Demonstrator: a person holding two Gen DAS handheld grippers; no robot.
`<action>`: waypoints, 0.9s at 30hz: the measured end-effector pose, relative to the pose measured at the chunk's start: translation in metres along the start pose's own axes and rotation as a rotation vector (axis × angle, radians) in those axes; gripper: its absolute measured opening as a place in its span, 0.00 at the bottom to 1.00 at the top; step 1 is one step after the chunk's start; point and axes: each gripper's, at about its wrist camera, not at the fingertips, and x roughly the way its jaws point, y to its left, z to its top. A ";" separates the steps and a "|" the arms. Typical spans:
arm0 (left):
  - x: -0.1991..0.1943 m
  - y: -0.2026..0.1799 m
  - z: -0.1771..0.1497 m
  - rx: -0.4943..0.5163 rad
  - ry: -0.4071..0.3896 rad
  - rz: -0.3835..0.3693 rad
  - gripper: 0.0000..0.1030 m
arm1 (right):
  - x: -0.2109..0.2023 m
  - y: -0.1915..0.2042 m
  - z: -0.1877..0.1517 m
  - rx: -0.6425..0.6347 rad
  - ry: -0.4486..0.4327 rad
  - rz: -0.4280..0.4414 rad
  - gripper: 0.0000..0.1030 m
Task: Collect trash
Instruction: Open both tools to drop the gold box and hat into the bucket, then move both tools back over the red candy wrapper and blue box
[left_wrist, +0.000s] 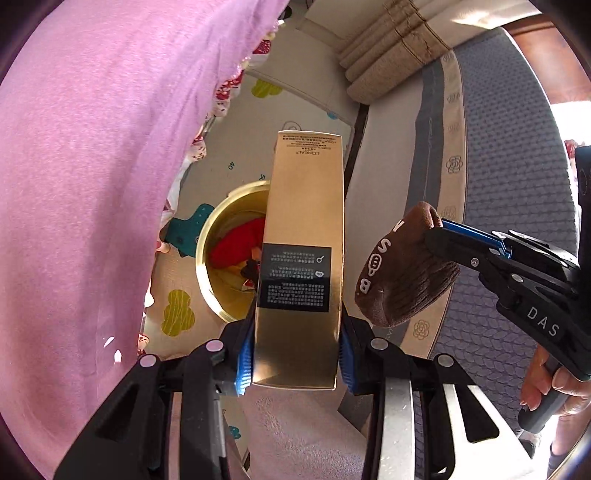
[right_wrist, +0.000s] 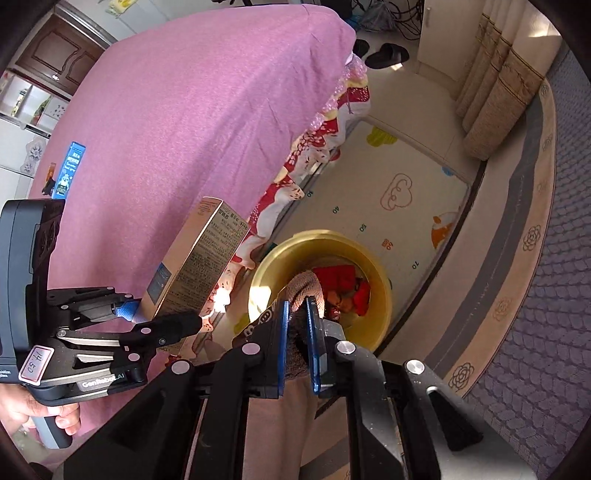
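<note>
My left gripper (left_wrist: 295, 354) is shut on a tall gold carton (left_wrist: 303, 229), held upright above the floor; the same carton (right_wrist: 199, 258) shows in the right wrist view with the left gripper (right_wrist: 162, 317) clamped on its lower end. My right gripper (right_wrist: 297, 332) is shut on a brown knitted sock (right_wrist: 306, 288) with white letters, also seen as a brown sock (left_wrist: 402, 269) in the right gripper (left_wrist: 439, 236). Below both stands a round yellow bin (right_wrist: 380, 291) holding red scraps; the bin (left_wrist: 210, 236) lies partly behind the carton.
A bed with a pink sheet (right_wrist: 184, 110) fills the left. A grey patterned mattress edge (left_wrist: 509, 147) runs along the right. A children's play mat (right_wrist: 406, 192) covers the floor around the bin. Black slippers (right_wrist: 388, 53) and a curtain (right_wrist: 498, 92) lie beyond. On the sheet rests a blue box (right_wrist: 70, 170).
</note>
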 end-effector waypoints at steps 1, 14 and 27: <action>0.006 -0.004 0.000 0.007 0.017 0.001 0.36 | 0.002 -0.005 -0.002 0.008 0.009 -0.002 0.13; 0.030 -0.002 0.002 -0.036 0.090 0.059 0.78 | 0.013 -0.022 -0.010 0.024 0.054 -0.046 0.48; -0.021 0.039 -0.006 -0.106 -0.014 0.041 0.78 | -0.003 0.046 0.019 -0.072 0.021 -0.031 0.46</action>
